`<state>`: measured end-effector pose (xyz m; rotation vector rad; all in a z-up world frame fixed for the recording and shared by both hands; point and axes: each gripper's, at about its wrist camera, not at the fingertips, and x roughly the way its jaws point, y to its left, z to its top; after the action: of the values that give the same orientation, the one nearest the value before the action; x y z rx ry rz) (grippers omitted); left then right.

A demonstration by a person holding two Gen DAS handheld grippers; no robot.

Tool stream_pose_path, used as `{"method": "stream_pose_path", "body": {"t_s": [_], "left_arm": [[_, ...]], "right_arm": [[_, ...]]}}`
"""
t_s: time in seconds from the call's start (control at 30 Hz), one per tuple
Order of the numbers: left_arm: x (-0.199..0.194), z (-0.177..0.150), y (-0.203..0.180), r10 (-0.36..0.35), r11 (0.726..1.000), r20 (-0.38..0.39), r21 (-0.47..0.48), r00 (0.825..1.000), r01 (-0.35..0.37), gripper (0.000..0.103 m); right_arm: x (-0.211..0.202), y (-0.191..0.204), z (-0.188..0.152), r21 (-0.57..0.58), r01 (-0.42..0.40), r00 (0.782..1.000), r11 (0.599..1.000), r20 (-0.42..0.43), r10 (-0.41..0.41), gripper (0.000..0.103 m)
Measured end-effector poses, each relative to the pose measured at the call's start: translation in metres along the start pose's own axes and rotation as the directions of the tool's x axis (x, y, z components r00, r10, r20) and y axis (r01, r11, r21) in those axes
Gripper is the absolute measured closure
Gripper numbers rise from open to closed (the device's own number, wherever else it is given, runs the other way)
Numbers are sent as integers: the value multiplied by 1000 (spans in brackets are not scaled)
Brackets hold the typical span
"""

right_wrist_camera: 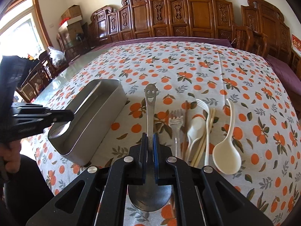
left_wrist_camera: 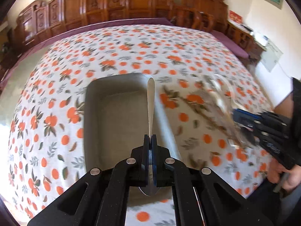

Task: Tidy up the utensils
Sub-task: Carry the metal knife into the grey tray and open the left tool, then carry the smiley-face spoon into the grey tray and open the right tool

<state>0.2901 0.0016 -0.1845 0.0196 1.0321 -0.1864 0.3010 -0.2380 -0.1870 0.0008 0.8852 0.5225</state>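
My left gripper (left_wrist_camera: 150,137) is shut on a plain steel spoon (left_wrist_camera: 151,101). The handle points forward and the bowl lies behind the jaws, above the open grey metal box (left_wrist_camera: 116,124). In the right wrist view that gripper (right_wrist_camera: 70,115) holds the same spoon (right_wrist_camera: 86,98) over the box (right_wrist_camera: 105,120). My right gripper (right_wrist_camera: 150,136) is shut on a steel spoon with a smiling face cut into its handle (right_wrist_camera: 150,101), above the tablecloth to the right of the box. In the left wrist view it is a blur at the right (left_wrist_camera: 235,114).
On the orange-print tablecloth (right_wrist_camera: 188,66), right of my right gripper, lie a clear plastic fork (right_wrist_camera: 175,122), a white spoon (right_wrist_camera: 195,130), chopsticks (right_wrist_camera: 208,124), a white fork (right_wrist_camera: 202,103) and a large white spoon (right_wrist_camera: 226,156). Carved wooden chairs (right_wrist_camera: 197,15) line the far edge.
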Motion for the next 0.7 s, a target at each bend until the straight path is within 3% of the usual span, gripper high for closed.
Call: {"method": "stream_pose_path", "body": {"t_s": [0.33, 0.7], "left_arm": [[33, -14, 25, 50, 998, -52, -21, 997, -51, 103], [12, -12, 37, 5, 999, 25, -45, 1000, -4, 103]], "right_arm": [[16, 12, -3, -25, 1, 999, 1000, -40, -2, 96], [17, 36, 0, -29, -16, 999, 999, -45, 15, 96]]}}
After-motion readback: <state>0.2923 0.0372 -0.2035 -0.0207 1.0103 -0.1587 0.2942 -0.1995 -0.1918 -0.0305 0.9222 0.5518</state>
